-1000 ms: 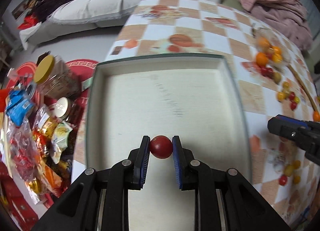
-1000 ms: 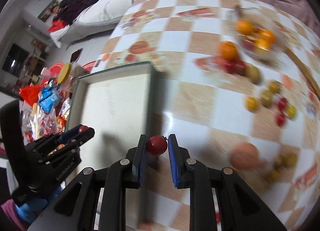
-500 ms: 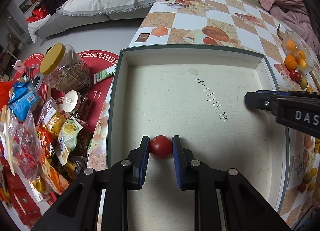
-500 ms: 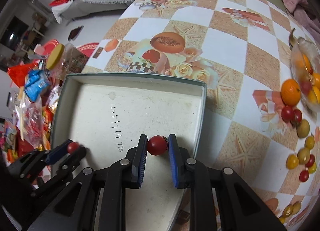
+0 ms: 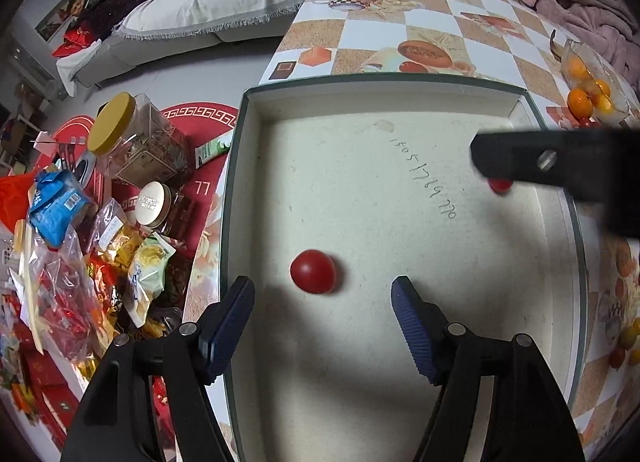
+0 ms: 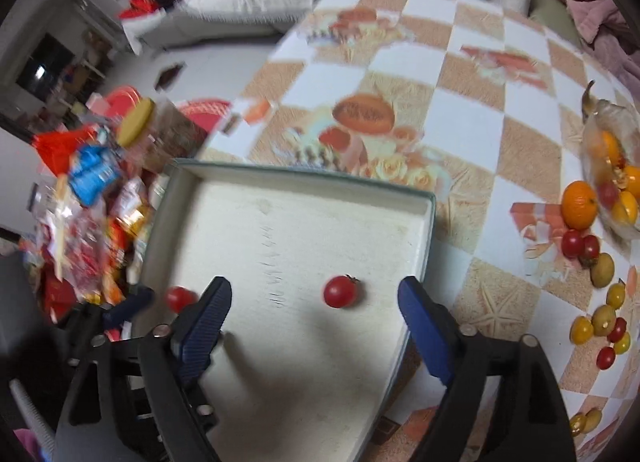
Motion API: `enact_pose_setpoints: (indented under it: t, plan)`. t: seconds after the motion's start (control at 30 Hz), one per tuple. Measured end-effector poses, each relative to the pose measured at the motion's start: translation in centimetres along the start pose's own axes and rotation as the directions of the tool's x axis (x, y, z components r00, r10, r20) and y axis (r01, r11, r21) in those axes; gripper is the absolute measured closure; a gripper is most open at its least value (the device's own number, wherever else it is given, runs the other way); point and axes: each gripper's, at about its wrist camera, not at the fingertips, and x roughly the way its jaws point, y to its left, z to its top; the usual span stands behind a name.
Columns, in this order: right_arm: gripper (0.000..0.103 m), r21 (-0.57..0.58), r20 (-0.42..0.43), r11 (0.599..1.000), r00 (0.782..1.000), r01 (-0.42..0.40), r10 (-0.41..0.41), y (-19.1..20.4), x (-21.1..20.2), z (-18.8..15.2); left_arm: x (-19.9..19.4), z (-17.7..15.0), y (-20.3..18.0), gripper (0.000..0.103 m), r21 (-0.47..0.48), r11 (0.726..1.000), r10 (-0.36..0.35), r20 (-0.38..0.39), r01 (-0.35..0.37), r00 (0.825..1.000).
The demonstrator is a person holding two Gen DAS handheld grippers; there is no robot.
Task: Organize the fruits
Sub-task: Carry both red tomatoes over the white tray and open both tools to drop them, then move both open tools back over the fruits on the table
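Observation:
A shallow white box point(image 5: 256, 110) with a dark green rim lies on the table; it also shows in the right wrist view point(image 6: 424, 206). My left gripper point(image 5: 322, 306) is open over its near left part, with a red cherry tomato point(image 5: 313, 271) lying free on the box floor between the fingertips. My right gripper point(image 6: 314, 304) is open over the box's right side, and a second red cherry tomato point(image 6: 340, 291) lies free between its fingers. That tomato shows partly under the right gripper in the left wrist view point(image 5: 499, 184).
A glass bowl point(image 6: 592, 142) of oranges stands at the far right, with an orange point(image 6: 579, 205) and several loose red and yellow small fruits point(image 6: 600, 318) beside it. Jars and snack bags point(image 5: 120, 182) crowd the floor left of the table.
Both grippers have opened and let go of their tomatoes, which now lie on the box floor. The right gripper has moved in over the box.

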Motion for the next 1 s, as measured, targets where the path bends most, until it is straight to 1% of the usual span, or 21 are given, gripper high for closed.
enact_pose_setpoints:
  t: [0.1, 0.23, 0.4, 0.53, 0.63, 0.77, 0.9, 0.97, 1.0]
  plan:
    - [0.012, 0.041, 0.044, 0.999, 0.999, 0.009, -0.011, -0.8, -1.9, -0.5, -0.5, -0.3, -0.6, 0.031, 0.024, 1.000, 0.000, -0.002, 0.001, 1.000]
    - [0.012, 0.120, 0.077, 0.992, 0.996, 0.037, -0.046, -3.4, -4.2, -2.5, -1.7, -0.6, -2.3, 0.031, 0.067, 0.998, -0.020, 0.007, 0.019, 1.000]
    - [0.012, 0.239, 0.066, 0.968, 0.993, 0.083, -0.101, -8.1, -6.6, -6.7, -3.3, -1.1, -5.9, 0.031, 0.142, 0.988, -0.064, 0.023, 0.060, 0.998]
    - [0.012, 0.317, 0.043, 0.937, 0.985, 0.143, -0.165, -12.1, -8.7, -10.8, -4.8, -1.5, -9.3, 0.031, 0.205, 0.972, -0.124, 0.028, 0.116, 0.992]
    - [0.012, 0.375, 0.015, 0.906, 0.976, 0.195, -0.216, -14.8, -10.1, -14.2, -5.7, -2.1, -12.3, 0.031, 0.273, 0.950, -0.167, 0.026, 0.154, 0.986]
    - [0.012, 0.430, -0.029, 0.868, 0.965, 0.247, -0.260, -17.4, -11.8, -19.3, -6.3, -3.1, -16.1, 0.031, 0.354, 0.912, -0.221, -0.002, 0.207, 0.975]
    - [0.012, 0.440, -0.063, 0.858, 0.962, 0.266, -0.266, -18.5, -12.2, -23.0, -6.7, -4.0, -19.8, 0.031, 0.425, 0.867, -0.274, -0.031, 0.261, 0.961]
    - [0.012, 0.435, -0.072, 0.860, 0.962, 0.266, -0.262, -18.6, -12.1, -24.5, -6.8, -4.3, -21.4, 0.031, 0.455, 0.847, -0.290, -0.040, 0.276, 0.956]
    - [0.012, 0.430, -0.074, 0.863, 0.963, 0.266, -0.260, -18.7, -12.1, -25.1, -6.8, -4.4, -22.4, 0.031, 0.476, 0.832, -0.299, -0.048, 0.285, 0.953]
